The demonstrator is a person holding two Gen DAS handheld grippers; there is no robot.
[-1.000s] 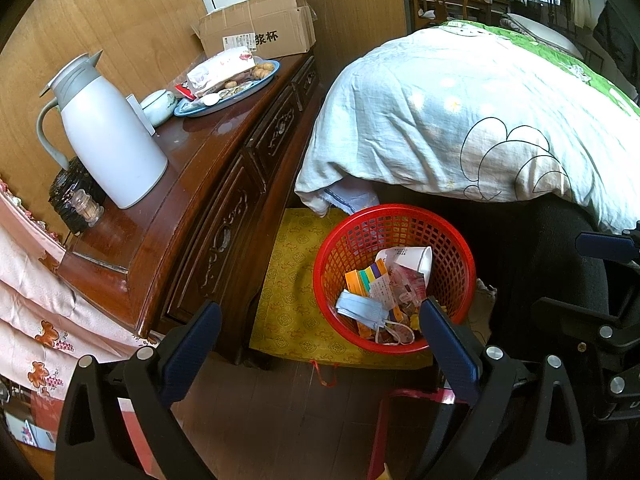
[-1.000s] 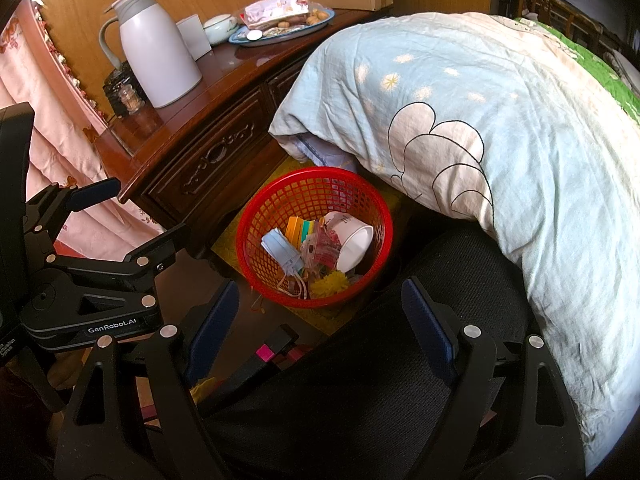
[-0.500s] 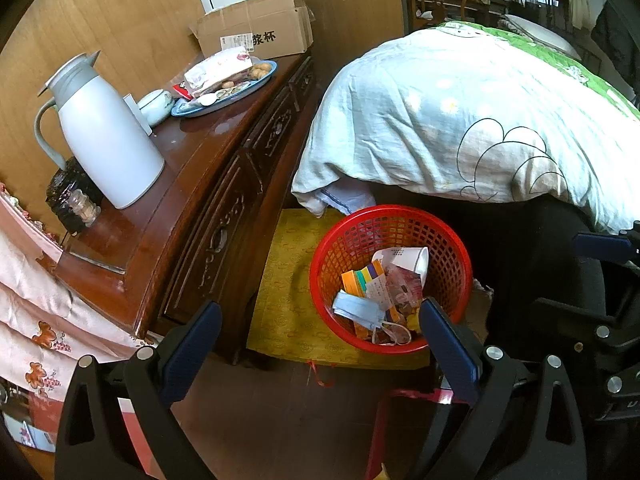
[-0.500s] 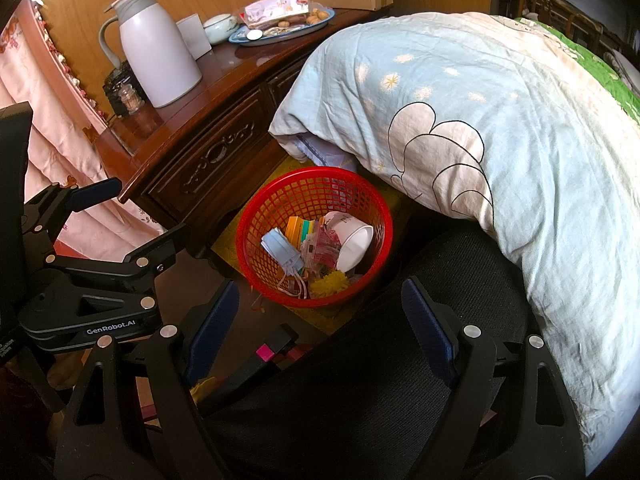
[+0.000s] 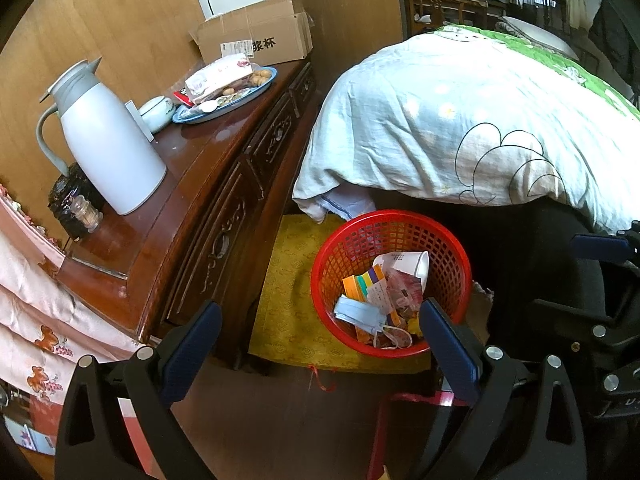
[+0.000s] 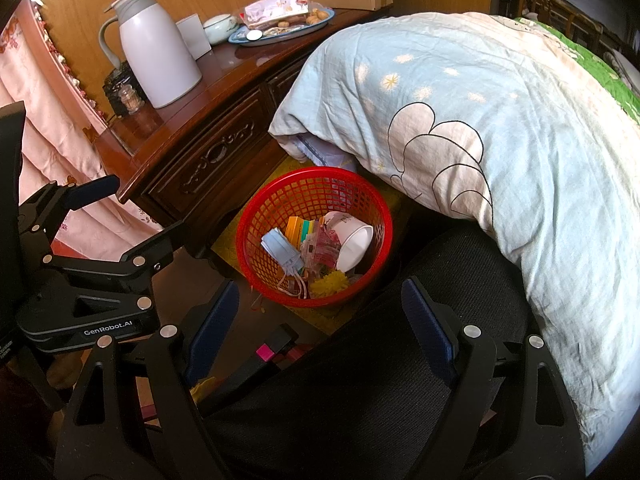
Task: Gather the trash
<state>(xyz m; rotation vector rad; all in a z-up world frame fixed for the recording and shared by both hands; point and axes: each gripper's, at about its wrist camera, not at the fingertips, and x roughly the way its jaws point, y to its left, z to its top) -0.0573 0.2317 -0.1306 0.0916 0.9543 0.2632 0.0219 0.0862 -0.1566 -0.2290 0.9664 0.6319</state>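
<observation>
A red mesh basket (image 5: 390,214) (image 6: 280,208) stands on the floor between a wooden dresser and a bed. It holds trash: a blue face mask (image 5: 358,314) (image 6: 280,250), a white paper cup (image 5: 416,266) (image 6: 354,238), coloured wrappers and paper scraps. My left gripper (image 5: 320,348) hangs open and empty above and in front of the basket, whose near rim lies by the right finger. My right gripper (image 6: 320,328) is also open and empty, over a black mesh chair back, with the basket beyond it.
The brown dresser (image 5: 208,184) carries a white thermos jug (image 5: 108,140), a blue tray of snacks (image 5: 224,100) and a cardboard box (image 5: 256,40). A pale blue quilt (image 6: 480,120) overhangs the basket. A yellow mat (image 5: 288,280) lies beneath it. The black chair (image 6: 380,380) and a pink curtain (image 6: 52,120) stand close.
</observation>
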